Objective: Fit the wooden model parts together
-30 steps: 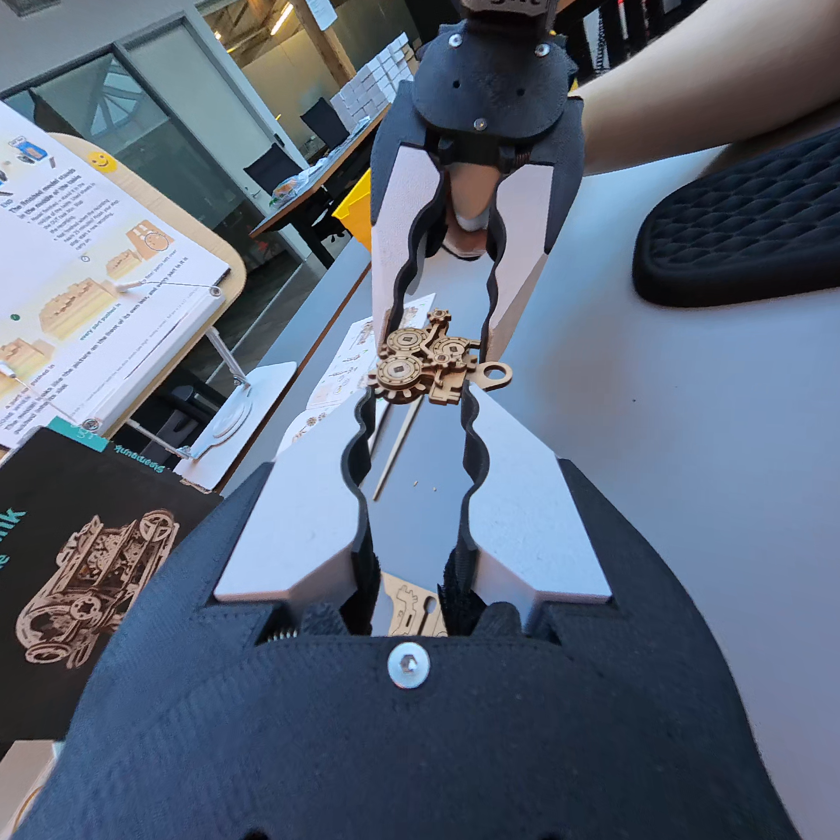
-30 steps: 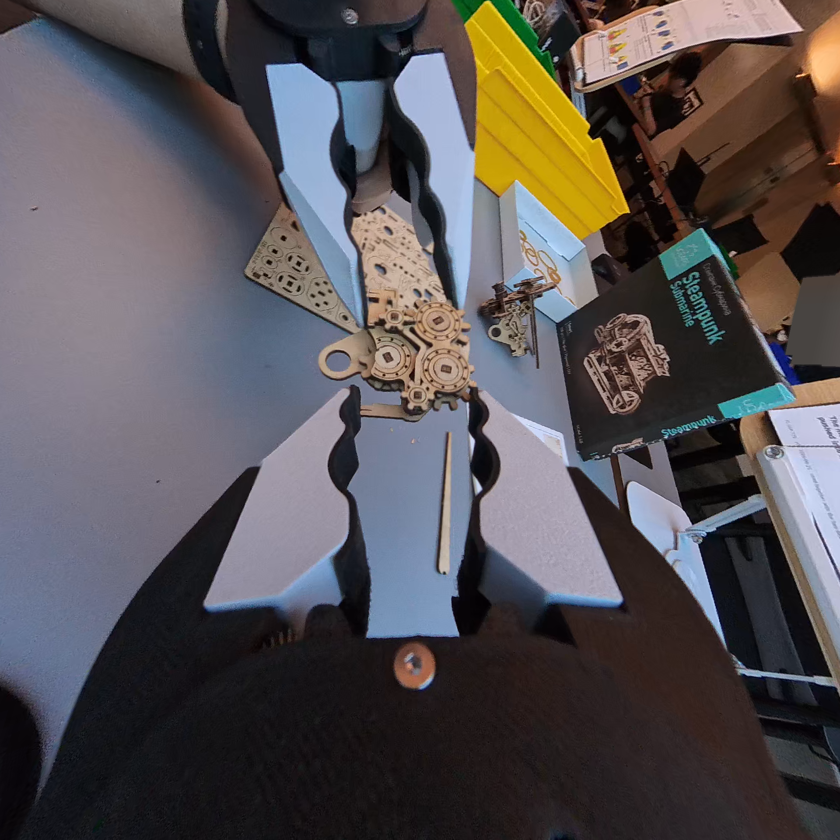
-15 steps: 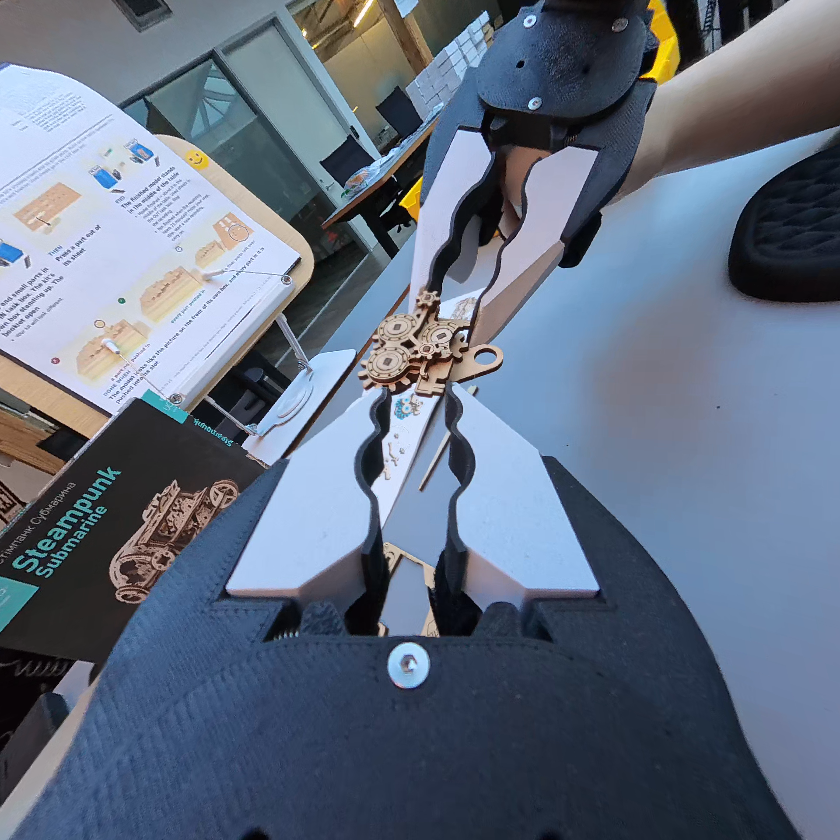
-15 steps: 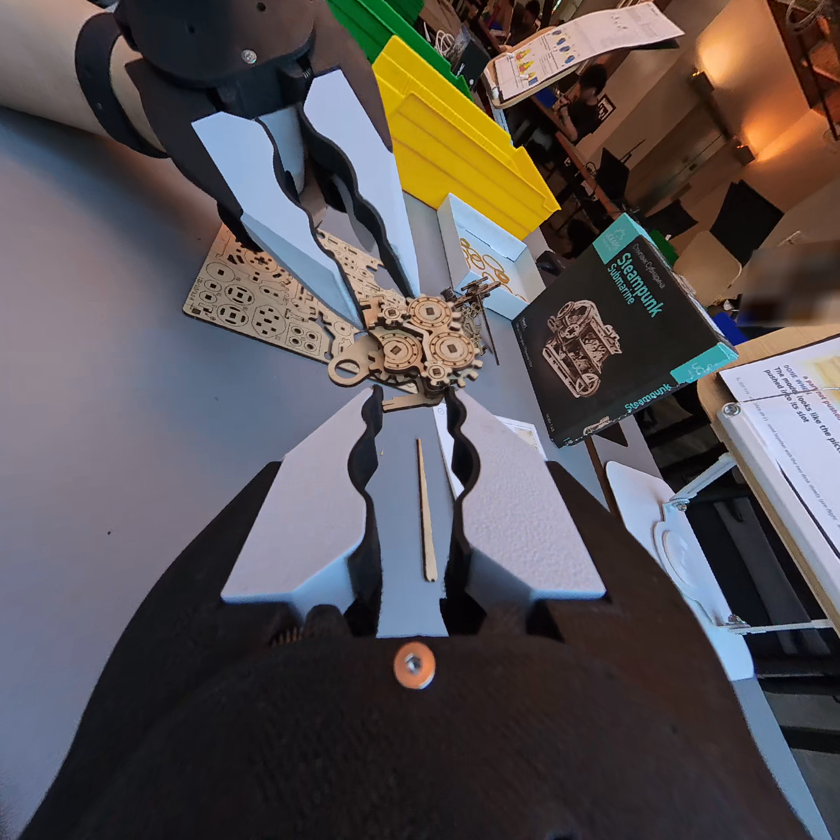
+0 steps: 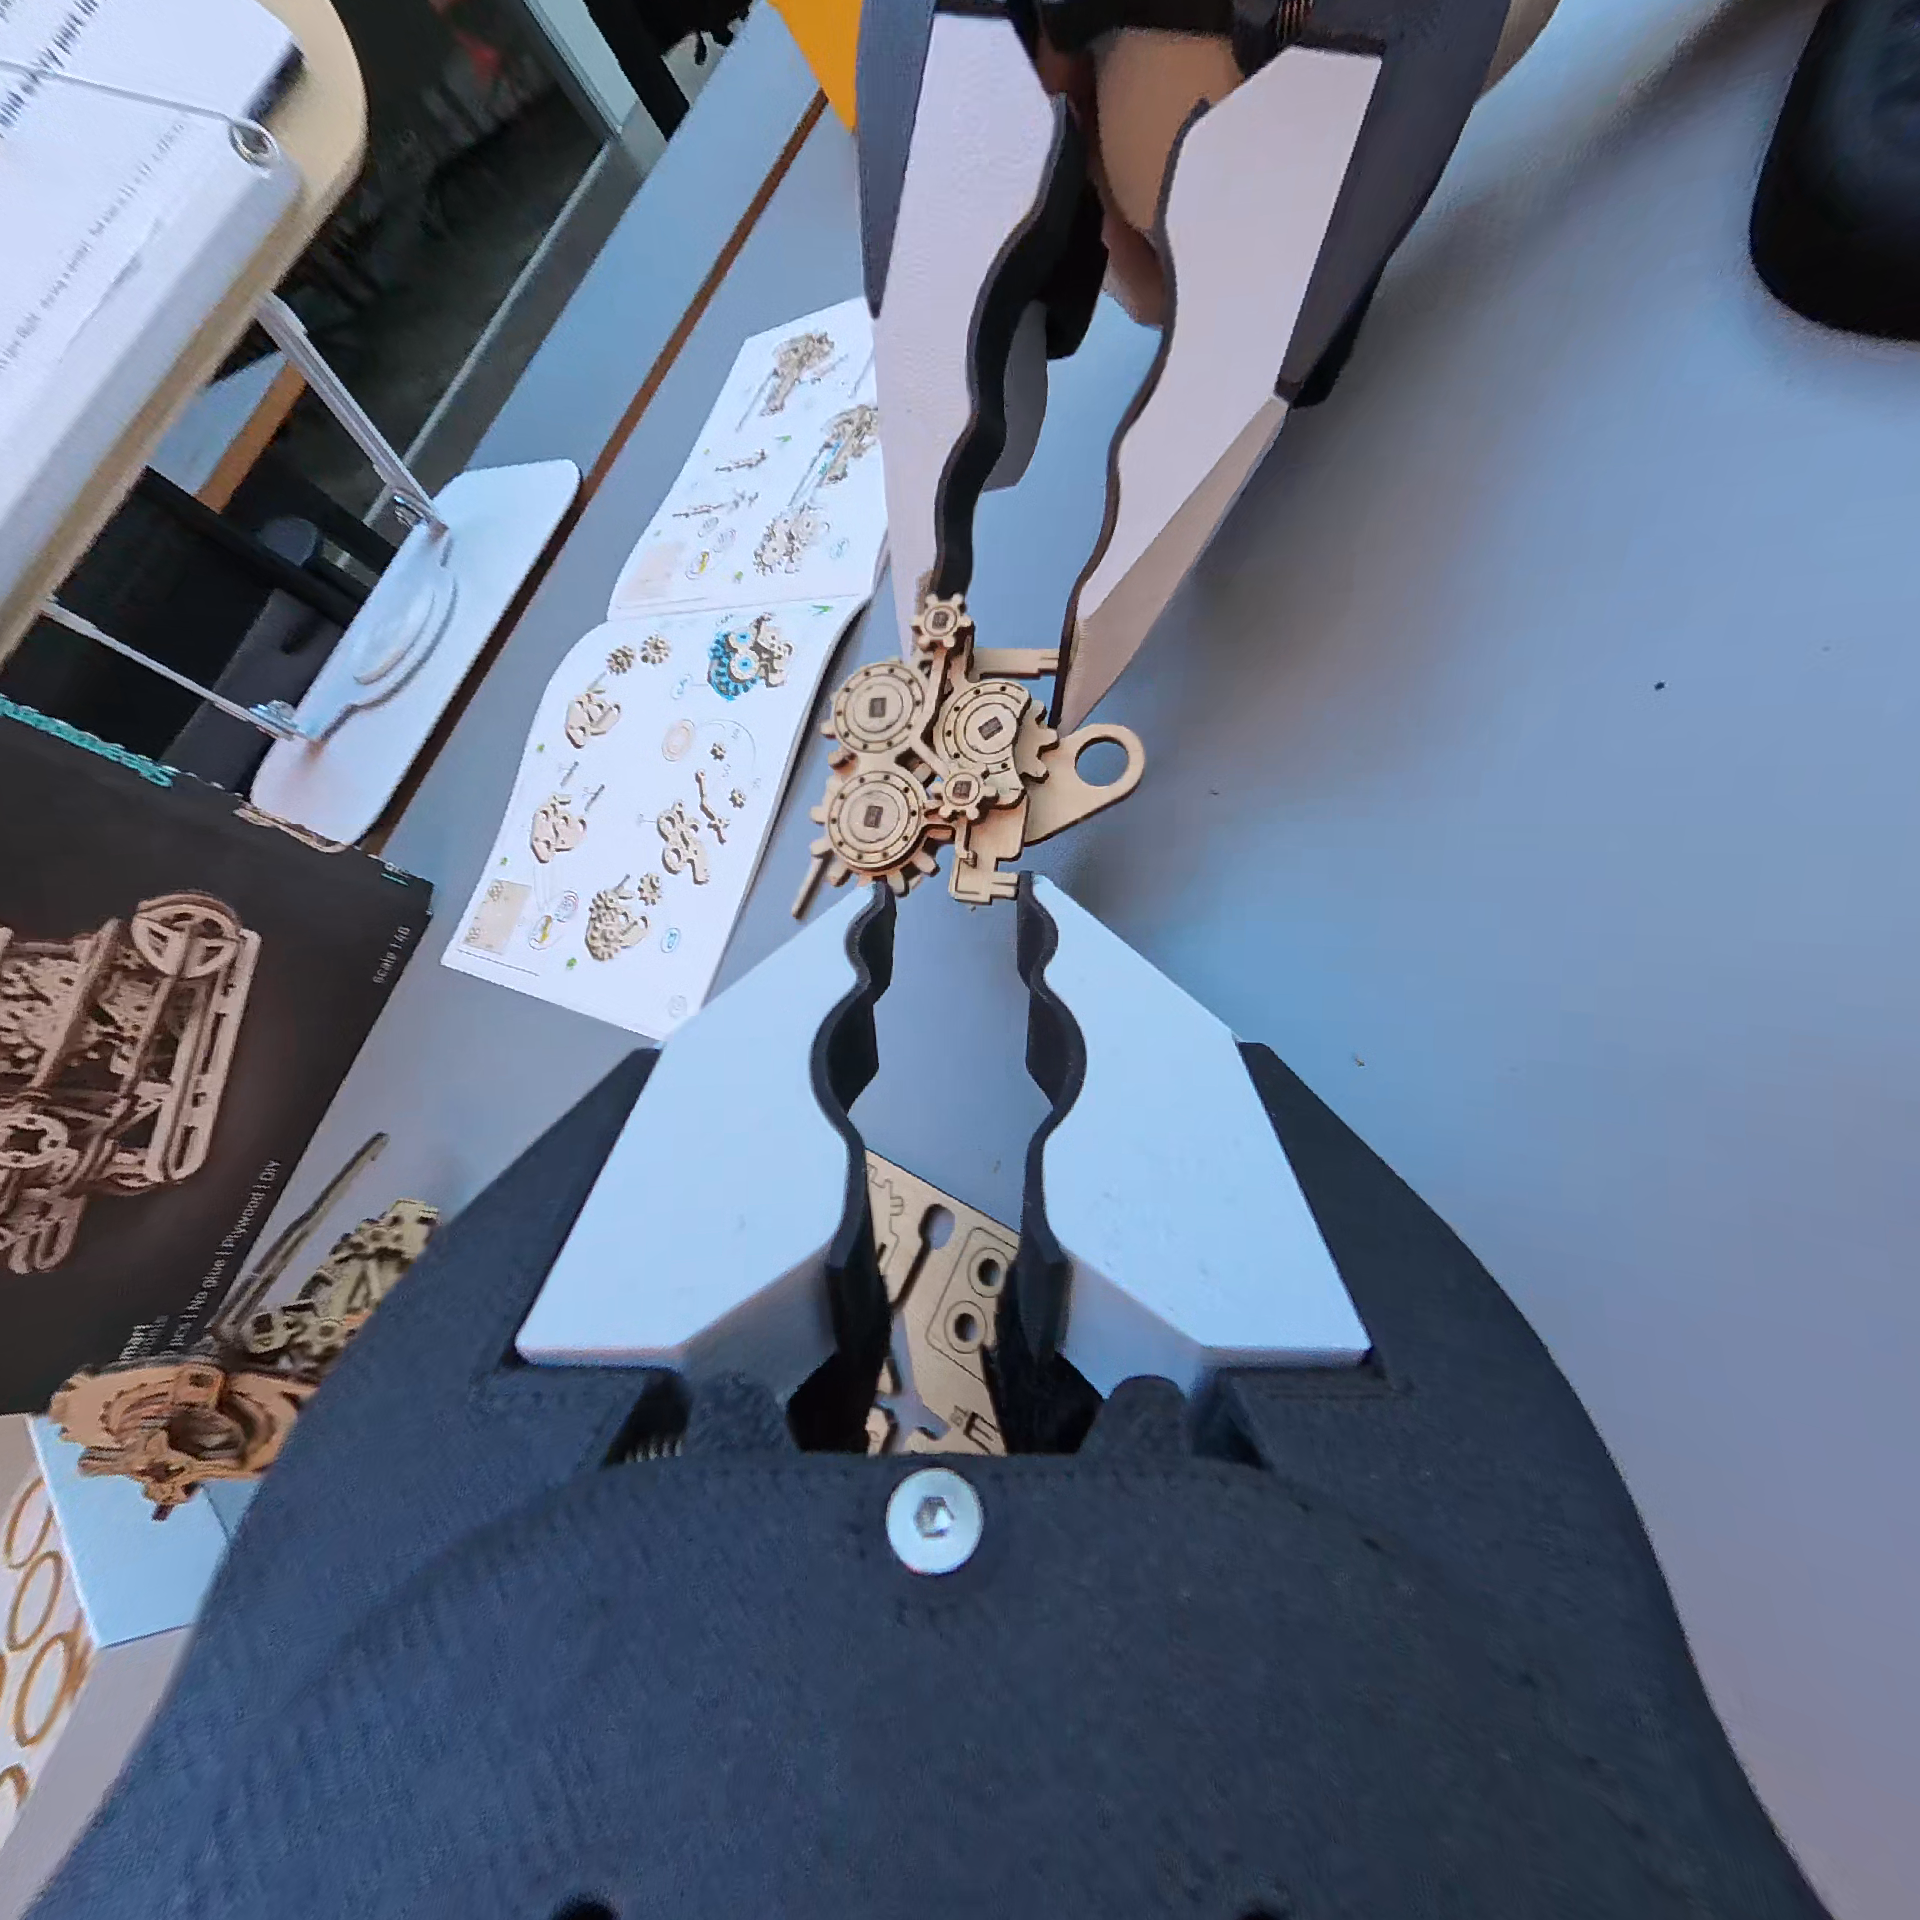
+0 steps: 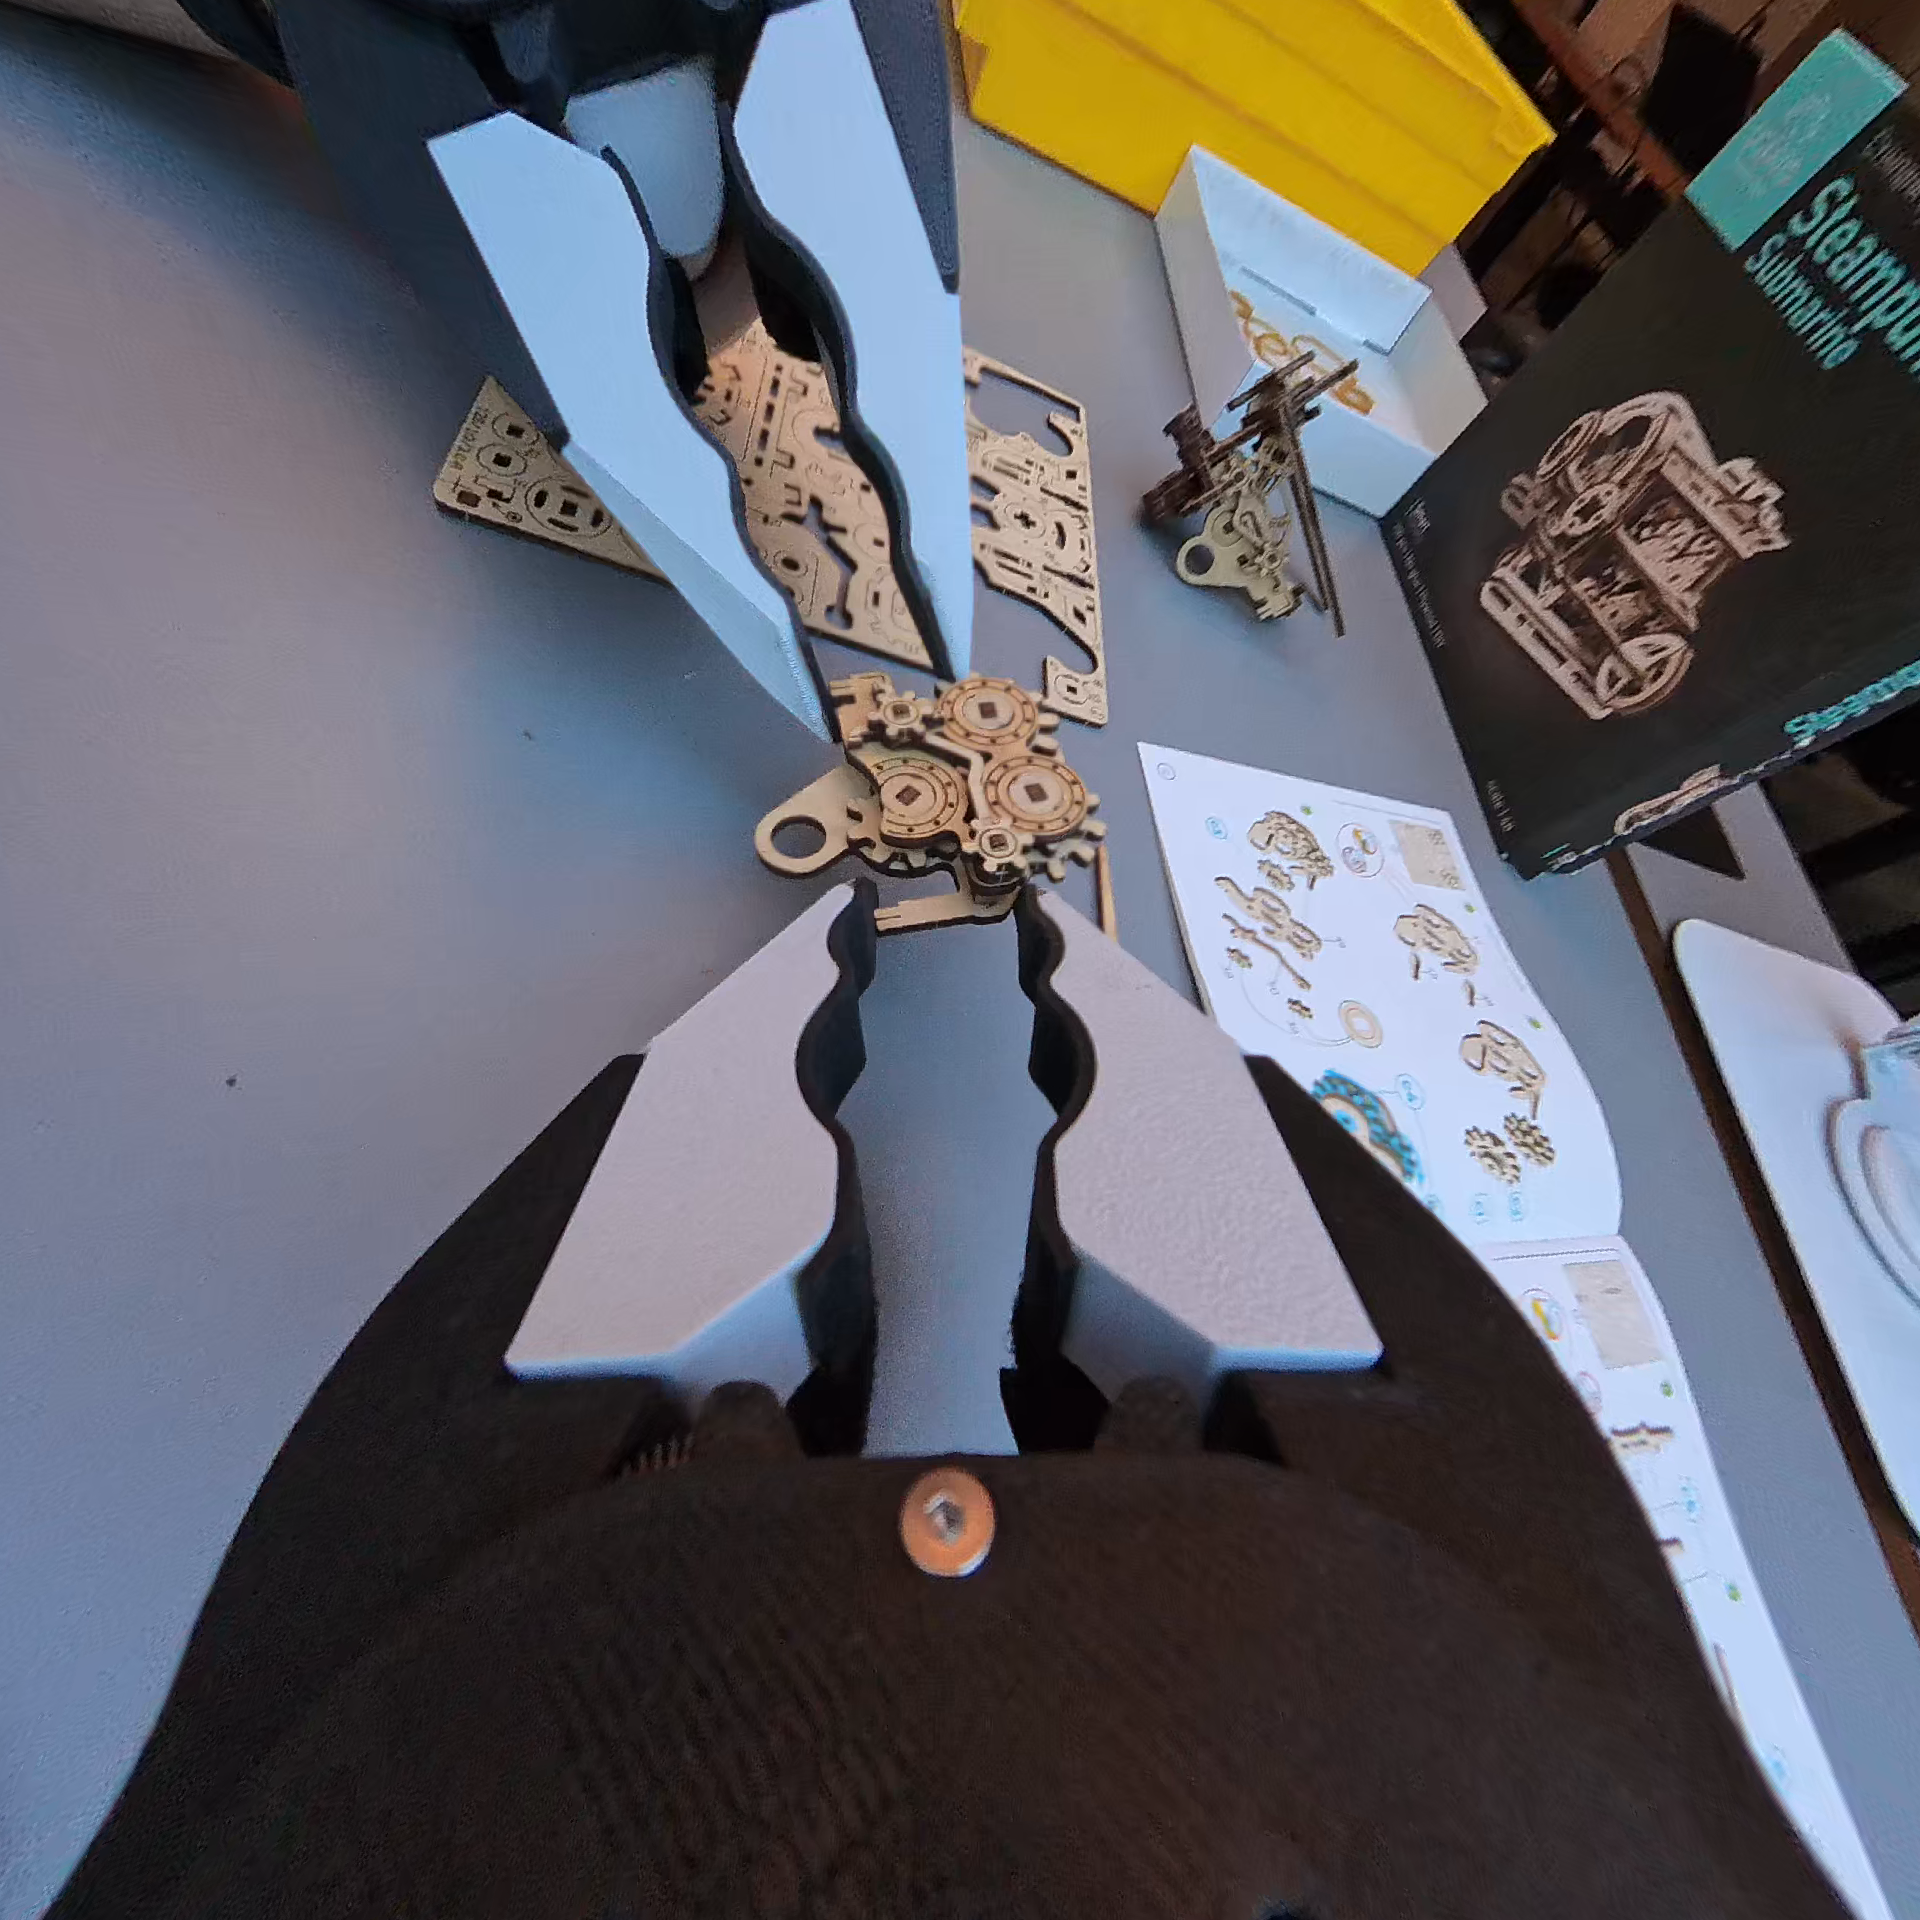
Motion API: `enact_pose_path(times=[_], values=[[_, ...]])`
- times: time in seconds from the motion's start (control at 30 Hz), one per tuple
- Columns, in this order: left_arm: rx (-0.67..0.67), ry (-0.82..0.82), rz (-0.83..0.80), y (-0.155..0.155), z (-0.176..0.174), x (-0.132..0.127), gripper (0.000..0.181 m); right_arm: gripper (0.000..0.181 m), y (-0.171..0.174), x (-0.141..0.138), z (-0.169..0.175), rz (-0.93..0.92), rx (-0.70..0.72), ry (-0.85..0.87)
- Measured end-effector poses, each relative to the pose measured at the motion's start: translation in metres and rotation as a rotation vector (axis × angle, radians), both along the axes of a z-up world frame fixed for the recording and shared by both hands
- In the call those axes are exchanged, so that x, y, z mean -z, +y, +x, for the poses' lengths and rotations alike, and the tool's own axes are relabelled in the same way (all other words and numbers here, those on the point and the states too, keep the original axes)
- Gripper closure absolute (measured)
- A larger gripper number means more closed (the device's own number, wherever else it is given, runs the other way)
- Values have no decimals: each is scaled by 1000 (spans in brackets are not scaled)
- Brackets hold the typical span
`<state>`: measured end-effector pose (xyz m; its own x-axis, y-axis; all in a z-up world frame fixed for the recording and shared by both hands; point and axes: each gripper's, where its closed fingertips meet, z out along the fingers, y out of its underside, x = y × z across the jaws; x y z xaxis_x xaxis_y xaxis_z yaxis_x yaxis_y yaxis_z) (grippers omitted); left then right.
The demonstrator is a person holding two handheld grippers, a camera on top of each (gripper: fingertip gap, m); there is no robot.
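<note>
A flat wooden gear assembly (image 5: 940, 764) with three large gears and a ring tab is held between both grippers just above the grey table (image 5: 1507, 935). My left gripper (image 5: 954, 891) is shut on its near edge. My right gripper (image 5: 1008, 623) comes from the far side and is shut on the opposite edge. In the right wrist view the assembly (image 6: 951, 805) sits between my right gripper (image 6: 942, 902), closed on a small tab, and my left gripper (image 6: 888, 701). A thin wooden stick (image 6: 1108, 896) lies partly hidden under the assembly.
A cut-out wooden parts sheet (image 6: 1018, 520) lies behind the left gripper. A second small wooden assembly (image 6: 1236, 520), a white box (image 6: 1320, 343), a black kit box (image 6: 1662, 540) and yellow bins (image 6: 1247, 94) stand nearby. An instruction booklet (image 6: 1382, 987) lies open beside the assembly. A black pad (image 5: 1849, 208) lies near the right arm. Both grippers' tips are close together, under 4 cm apart.
Both grippers have tipped downward and carried the gear assembly lower, close over the table beside the booklet. Both still hold it.
</note>
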<state>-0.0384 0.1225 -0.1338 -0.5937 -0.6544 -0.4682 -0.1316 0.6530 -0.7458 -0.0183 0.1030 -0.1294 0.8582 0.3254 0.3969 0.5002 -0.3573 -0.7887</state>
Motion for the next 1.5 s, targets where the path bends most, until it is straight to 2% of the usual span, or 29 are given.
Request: enact_pose_path(times=[0.13,0.23,0.33,0.4,0.53,0.7,0.87,0.97,1.07,1.13,1.37,1.5], values=[[20,-142,24,-2,0,-21,160,155,-2,-23,-2,151,-34,-66],[25,-186,-12,-5,-1,-31,158,156,-4,-34,-3,204,-42,-105],[34,-187,-71,-8,-2,-35,147,156,-5,-44,-4,239,-43,-115],[4,-216,-78,-6,2,-40,128,157,-7,-48,-4,249,-51,-120],[25,-214,-91,-8,1,-41,116,157,-8,-55,-18,279,-108,-86],[84,-326,-83,-16,-8,-57,134,158,-10,-61,-25,302,-131,-51],[114,-340,-75,-18,-12,-61,141,157,-11,-55,-22,252,-147,15],[118,-319,-75,-17,-12,-58,141,150,-10,-54,-21,229,-136,10],[138,-293,-70,-20,-14,-53,141,131,-8,-50,-21,205,-128,-19],[155,-283,-68,-23,-15,-51,141,127,-8,-49,-25,193,-147,-41],[232,-243,-125,-32,-25,-51,141,135,-12,-51,-40,175,-204,-118],[161,-250,-99,-21,-16,-52,145,143,-6,-54,-27,180,-103,-186]])
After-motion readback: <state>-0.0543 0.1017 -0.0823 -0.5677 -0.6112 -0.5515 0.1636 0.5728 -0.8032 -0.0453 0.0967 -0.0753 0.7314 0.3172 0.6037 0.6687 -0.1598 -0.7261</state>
